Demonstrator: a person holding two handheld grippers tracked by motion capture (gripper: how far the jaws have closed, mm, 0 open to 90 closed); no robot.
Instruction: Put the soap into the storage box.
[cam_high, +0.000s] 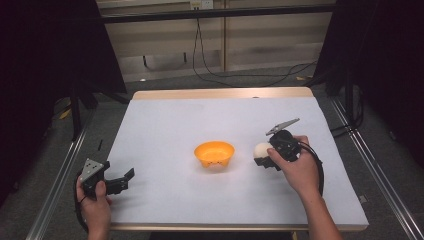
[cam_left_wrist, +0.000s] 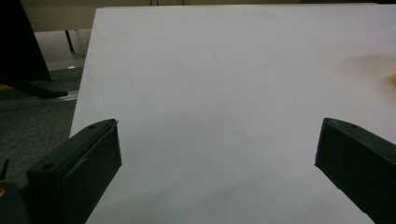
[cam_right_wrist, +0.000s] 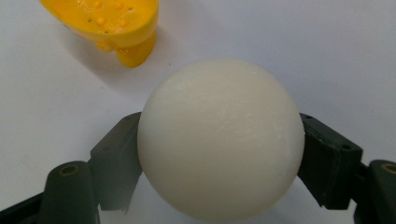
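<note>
Right now the right gripper (cam_high: 263, 156) has its two black jaws clamped on a white ball (cam_high: 261, 150), one jaw pressed against each side of it. In the right gripper view the ball (cam_right_wrist: 219, 140) sits squarely between the jaws, with the white table cover showing all around it, though whether the ball rests on the cover or is lifted off it cannot be told. From the high view, the ball lies at about 3 o'clock from the yellow bowl (cam_high: 214, 154), just beside it but apart, and a person's hand (cam_high: 299, 172) grips the tool from behind at roughly 4 o'clock of the ball. The bowl stands upright near the middle of the table (cam_high: 165, 125). In the right gripper view the bowl (cam_right_wrist: 109, 23) appears at about 11 o'clock of the ball, with small raised dots on its surface.

Over at the table's 8 o'clock corner, the left gripper (cam_high: 124, 180) is held by the other hand (cam_high: 95, 205), well apart from bowl and ball. Its jaws stand wide apart with nothing between them; the left gripper view shows bare white cover in the gap (cam_left_wrist: 219, 154).
</note>
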